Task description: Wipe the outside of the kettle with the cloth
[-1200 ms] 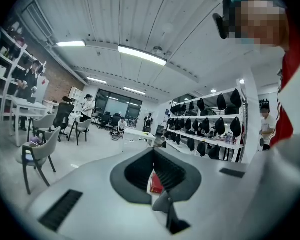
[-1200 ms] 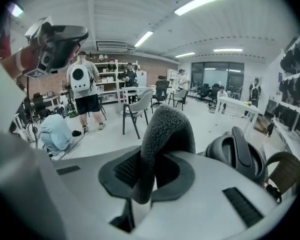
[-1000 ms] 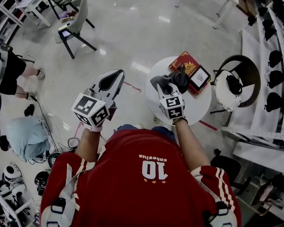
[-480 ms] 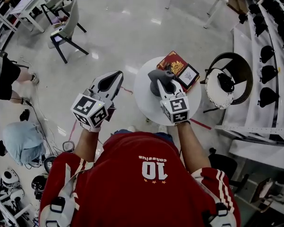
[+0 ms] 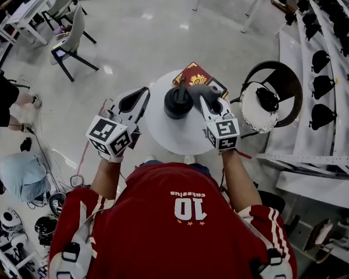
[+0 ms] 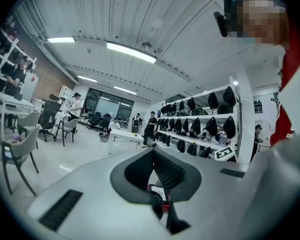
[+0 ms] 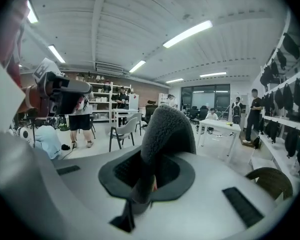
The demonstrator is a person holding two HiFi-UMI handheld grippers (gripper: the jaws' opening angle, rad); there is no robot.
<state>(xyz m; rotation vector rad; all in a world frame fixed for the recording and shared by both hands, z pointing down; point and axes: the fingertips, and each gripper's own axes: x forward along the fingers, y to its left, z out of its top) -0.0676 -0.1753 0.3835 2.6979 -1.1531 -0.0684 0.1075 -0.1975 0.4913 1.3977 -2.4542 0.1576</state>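
Black kettle (image 5: pixel 178 102) stands upright on a round white table (image 5: pixel 174 138), on the far part of the tabletop. Everything else is placed from the kettle.

Right gripper (image 5: pixel 206 102) sits just right of the kettle, jaws clamped on a grey fuzzy cloth (image 5: pixel 202 90). In the right gripper view the cloth (image 7: pixel 167 129) sticks up out of the closed right gripper (image 7: pixel 149 176), a thick fold pinched between the pads. The bunched end of the cloth lies at the kettle's upper right side – can't tell if it touches the kettle or is only just beside it.

Left gripper (image 5: pixel 144 93) is left of the kettle, out past the table edge and over the floor, apart from the kettle. The left gripper view shows the left gripper (image 6: pixel 153 156) with jaws together and nothing held.

A red book (image 5: pixel 190 74) lies just behind the kettle on the same tabletop. A round black chair with a white cushion (image 5: pixel 257 110) stands well to the kettle's right – off the table.
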